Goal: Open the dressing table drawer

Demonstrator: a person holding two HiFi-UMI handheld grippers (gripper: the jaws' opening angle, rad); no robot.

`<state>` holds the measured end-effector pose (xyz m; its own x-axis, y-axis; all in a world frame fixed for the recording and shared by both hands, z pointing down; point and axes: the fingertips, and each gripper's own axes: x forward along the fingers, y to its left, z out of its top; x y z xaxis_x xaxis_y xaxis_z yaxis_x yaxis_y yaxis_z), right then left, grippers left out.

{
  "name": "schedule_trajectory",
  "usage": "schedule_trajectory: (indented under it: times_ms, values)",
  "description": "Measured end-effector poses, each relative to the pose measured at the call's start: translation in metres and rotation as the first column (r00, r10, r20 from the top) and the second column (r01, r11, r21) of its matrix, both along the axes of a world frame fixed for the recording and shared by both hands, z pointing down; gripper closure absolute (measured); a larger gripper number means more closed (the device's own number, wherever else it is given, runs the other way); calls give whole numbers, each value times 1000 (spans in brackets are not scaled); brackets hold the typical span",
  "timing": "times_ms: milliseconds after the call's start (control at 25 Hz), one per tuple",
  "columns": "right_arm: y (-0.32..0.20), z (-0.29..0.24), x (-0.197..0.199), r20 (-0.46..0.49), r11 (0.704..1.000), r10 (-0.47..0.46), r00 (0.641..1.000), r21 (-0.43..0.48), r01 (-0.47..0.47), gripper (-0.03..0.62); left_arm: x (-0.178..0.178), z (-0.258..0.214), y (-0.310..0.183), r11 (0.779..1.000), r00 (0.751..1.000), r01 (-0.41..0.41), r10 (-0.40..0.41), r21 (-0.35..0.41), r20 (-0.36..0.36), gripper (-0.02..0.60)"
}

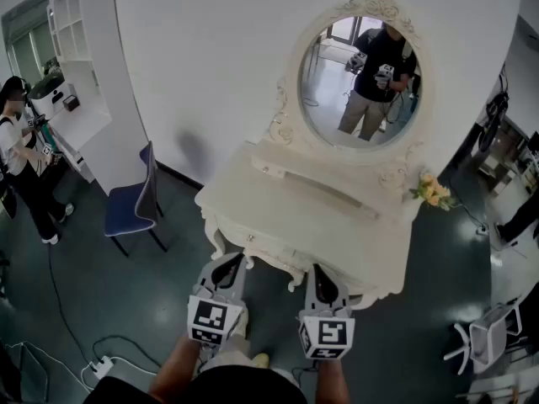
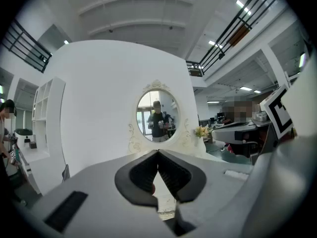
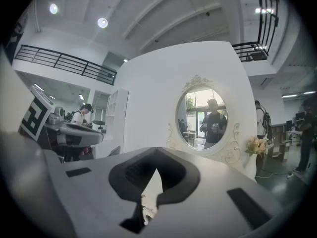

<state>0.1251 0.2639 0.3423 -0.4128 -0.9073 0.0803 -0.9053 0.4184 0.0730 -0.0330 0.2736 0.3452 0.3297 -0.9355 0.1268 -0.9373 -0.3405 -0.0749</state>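
Nearest, in the head view, left hand-held gripper [image 1: 227,268] and right hand-held gripper [image 1: 326,283] are held near the drawer [image 1: 263,246] below the mirror [image 1: 362,78]. Left gripper view: jaws closed, empty. Right gripper view: likewise. If kept closed, the knob [image 1: 250,239] may be bumped, not gripped.

Left of the dressing table [image 1: 312,213], a chair [image 1: 135,200] — mirror [image 1: 362,78] behind, flowers [image 1: 431,190] right.

We can read no words, numbers or brand names anywhere. The only printed signs are black-and-white square markers low in the frame, on the cube [image 1: 210,320] of the left tongs [image 1: 228,266] and the cube [image 1: 327,337] of the right tongs [image 1: 324,278].
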Motion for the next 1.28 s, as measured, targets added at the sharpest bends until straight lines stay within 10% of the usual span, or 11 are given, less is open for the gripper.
schedule_trajectory:
  times_ms: [1280]
  values:
    - [-192,12,-47,25,999,27,999,-46,-26,595,-49,10,-194,998,1000,-17,17,-52,4,578]
